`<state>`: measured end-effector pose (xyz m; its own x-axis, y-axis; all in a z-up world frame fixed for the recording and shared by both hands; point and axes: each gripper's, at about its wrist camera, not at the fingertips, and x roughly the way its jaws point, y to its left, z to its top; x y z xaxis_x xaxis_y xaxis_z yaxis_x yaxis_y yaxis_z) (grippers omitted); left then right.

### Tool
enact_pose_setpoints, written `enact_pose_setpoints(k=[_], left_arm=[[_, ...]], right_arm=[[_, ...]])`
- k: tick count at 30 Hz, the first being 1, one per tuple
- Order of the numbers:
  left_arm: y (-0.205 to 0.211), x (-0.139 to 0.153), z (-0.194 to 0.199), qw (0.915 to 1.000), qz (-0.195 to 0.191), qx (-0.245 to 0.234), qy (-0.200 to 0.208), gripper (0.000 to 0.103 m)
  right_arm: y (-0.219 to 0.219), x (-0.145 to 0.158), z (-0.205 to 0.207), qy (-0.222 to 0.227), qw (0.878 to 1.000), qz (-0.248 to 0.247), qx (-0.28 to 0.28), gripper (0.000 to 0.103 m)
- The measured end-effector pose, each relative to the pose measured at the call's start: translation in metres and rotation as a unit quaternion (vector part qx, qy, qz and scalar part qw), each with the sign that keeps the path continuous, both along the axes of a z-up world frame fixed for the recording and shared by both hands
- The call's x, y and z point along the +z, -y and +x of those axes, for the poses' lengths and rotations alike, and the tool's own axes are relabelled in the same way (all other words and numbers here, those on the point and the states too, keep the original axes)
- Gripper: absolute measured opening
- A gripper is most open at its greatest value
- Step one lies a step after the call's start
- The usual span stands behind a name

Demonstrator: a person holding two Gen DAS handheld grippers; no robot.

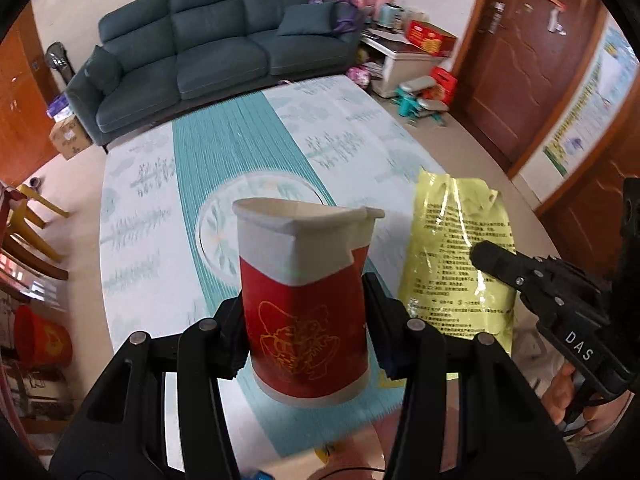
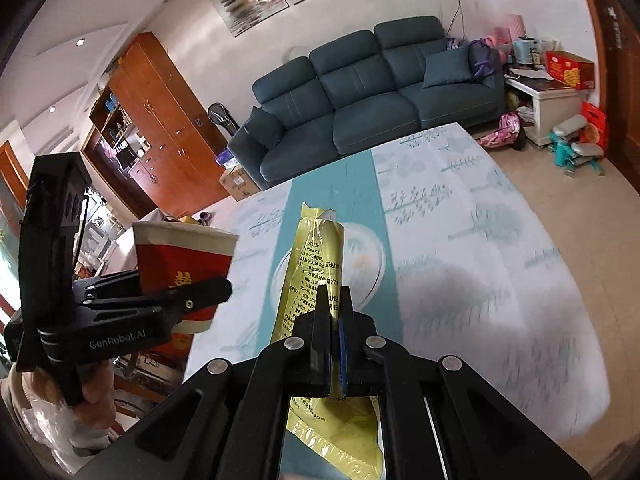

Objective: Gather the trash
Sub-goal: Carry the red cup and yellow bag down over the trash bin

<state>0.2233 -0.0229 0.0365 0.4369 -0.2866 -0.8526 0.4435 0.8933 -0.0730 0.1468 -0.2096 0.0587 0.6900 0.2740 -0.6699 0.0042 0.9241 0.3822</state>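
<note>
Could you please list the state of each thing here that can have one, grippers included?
Paper cup: crumpled at the rim, upright, held off the table.
Yellow wrapper: empty, flattened, pinched at one end.
Left gripper: shut on the paper cup.
Right gripper: shut on the yellow wrapper.
Brown door: closed.

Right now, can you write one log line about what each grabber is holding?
left gripper: shut on paper cup | right gripper: shut on yellow wrapper | both above table
</note>
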Motion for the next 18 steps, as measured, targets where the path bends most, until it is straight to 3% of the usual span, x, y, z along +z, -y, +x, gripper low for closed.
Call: enact_pose_setpoints(k=[4, 10, 18], left_arm=[[-0.017, 0.002, -0.059, 0.9998, 0.004, -0.018, -0.004, 0.046], [-0.039, -0.007, -0.123, 0.9992, 0.021, -0.029, -0.018, 0.046], [-0.051, -0.011, -0.167, 0.999, 0.038, -0.017, -0.019, 0.046]], right_arm=[[-0.029, 0.014, -0.07, 0.013, 1.0, -0.007, -0.007, 0.002], [-0.057, 0.018, -0.137, 0.01, 1.0, -0.015, -0.003, 0.002], [-0.065, 0.008, -0.174, -0.005, 1.0, -0.003, 0.004, 0.002]])
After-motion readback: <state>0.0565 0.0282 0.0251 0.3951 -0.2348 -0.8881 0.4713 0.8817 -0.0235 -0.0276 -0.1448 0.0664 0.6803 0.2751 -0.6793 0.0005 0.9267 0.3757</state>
